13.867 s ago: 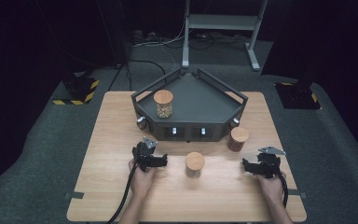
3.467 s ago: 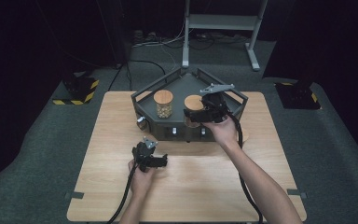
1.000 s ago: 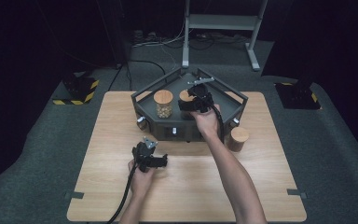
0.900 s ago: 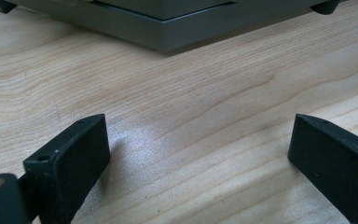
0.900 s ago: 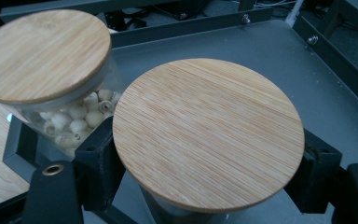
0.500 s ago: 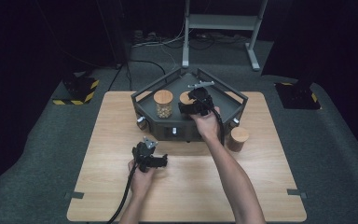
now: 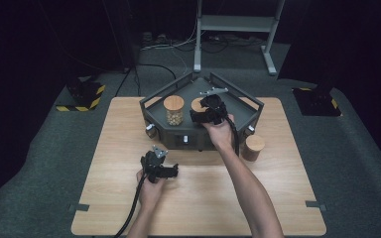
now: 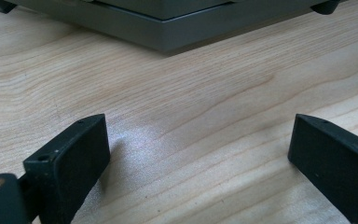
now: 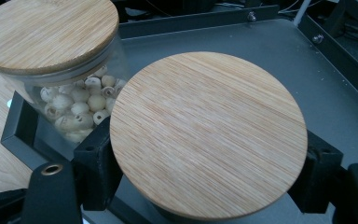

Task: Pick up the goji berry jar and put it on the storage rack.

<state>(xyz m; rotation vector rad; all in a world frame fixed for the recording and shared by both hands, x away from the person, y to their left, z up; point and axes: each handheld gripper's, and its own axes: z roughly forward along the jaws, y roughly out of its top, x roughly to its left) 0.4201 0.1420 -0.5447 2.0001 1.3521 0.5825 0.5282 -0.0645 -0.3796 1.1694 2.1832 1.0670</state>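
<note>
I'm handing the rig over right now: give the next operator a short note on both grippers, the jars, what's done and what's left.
Right gripper: shut on the second jar, jaws on either side below its wooden lid, over the dark tray, next to the bead jar.
Left gripper: open, holding nothing, low over the wooden table in front of the tray.
Done: bead jar stands in the tray; second jar carried to the tray.
Left: whether the second jar already rests on the tray floor cannot be told; probably set it down, release, then fetch the third jar standing on the table right of the tray.
</note>
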